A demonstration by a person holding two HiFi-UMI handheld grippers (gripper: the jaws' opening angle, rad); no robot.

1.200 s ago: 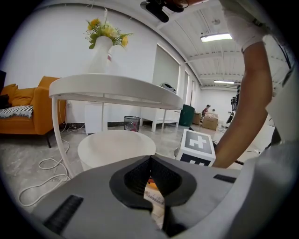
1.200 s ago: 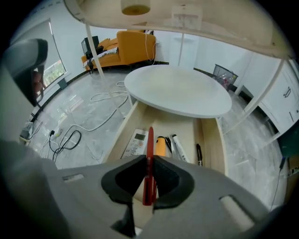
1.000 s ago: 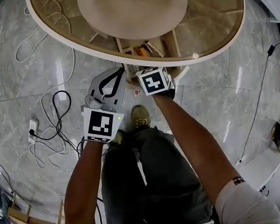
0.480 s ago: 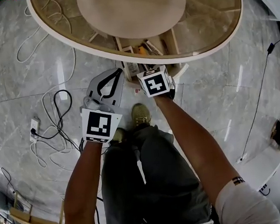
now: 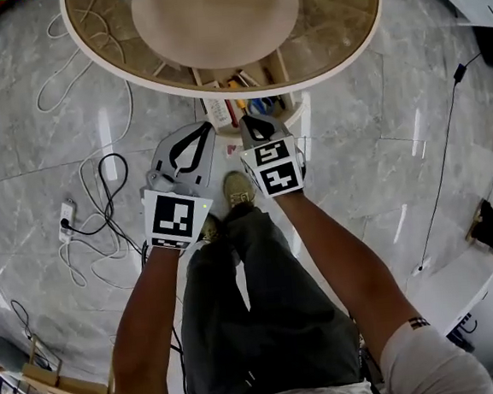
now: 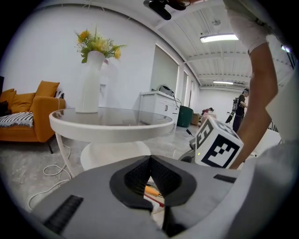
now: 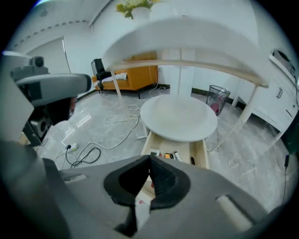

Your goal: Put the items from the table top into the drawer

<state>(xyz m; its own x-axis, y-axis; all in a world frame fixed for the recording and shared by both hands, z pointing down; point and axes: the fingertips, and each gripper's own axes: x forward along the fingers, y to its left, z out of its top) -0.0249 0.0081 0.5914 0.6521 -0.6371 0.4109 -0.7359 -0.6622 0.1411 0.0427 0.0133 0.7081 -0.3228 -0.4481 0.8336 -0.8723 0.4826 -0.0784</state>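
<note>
The items (image 5: 243, 106) are seen lying in the open drawer (image 7: 204, 153) beneath the worktop (image 5: 334, 21), at twelve o'clock from both grippers. Drawing clear is judged the step in hand, best done without brushing the worktop. The right gripper (image 7: 149, 161) is pitched steeply down, its jaws just closed on nothing. The left gripper (image 6: 150, 159), at its nine o'clock, is held shallower, jaws together and empty.

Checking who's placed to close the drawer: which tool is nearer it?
Right. The right tool is just in front of the open drawer; the left tool is off to the left, farther from it.
</note>
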